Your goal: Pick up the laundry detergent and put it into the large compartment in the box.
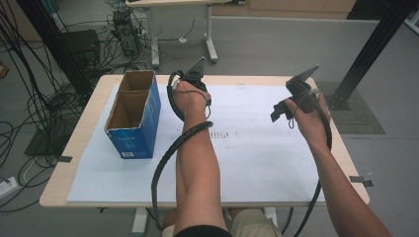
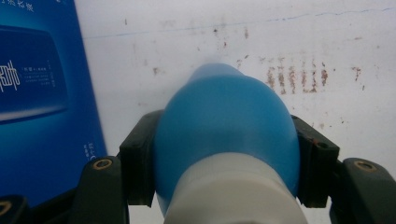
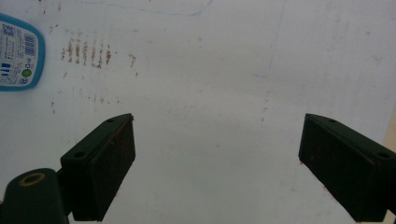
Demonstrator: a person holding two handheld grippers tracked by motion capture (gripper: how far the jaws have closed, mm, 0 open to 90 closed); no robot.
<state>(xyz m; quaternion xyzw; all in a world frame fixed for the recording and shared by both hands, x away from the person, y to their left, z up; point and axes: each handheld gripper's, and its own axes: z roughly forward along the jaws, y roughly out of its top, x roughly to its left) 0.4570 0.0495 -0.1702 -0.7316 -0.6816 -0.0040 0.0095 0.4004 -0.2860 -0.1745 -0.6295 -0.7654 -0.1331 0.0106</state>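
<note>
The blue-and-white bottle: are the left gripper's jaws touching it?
Touching. The left gripper view shows both jaws of the left gripper pressed against the bottle, no gap.

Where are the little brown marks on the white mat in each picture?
High view: brown marks in the middle of the white mat.
Left gripper view: upper right, past the blue bottle.
Right gripper view: upper left.
Shared landmark: the white mat.

The left gripper [image 2: 224,154] has its jaws clamped against both sides of a blue bottle [image 2: 226,121]. The right gripper [image 3: 217,163], raised in the person's right hand [image 1: 310,118], holds its jaws wide apart.
</note>
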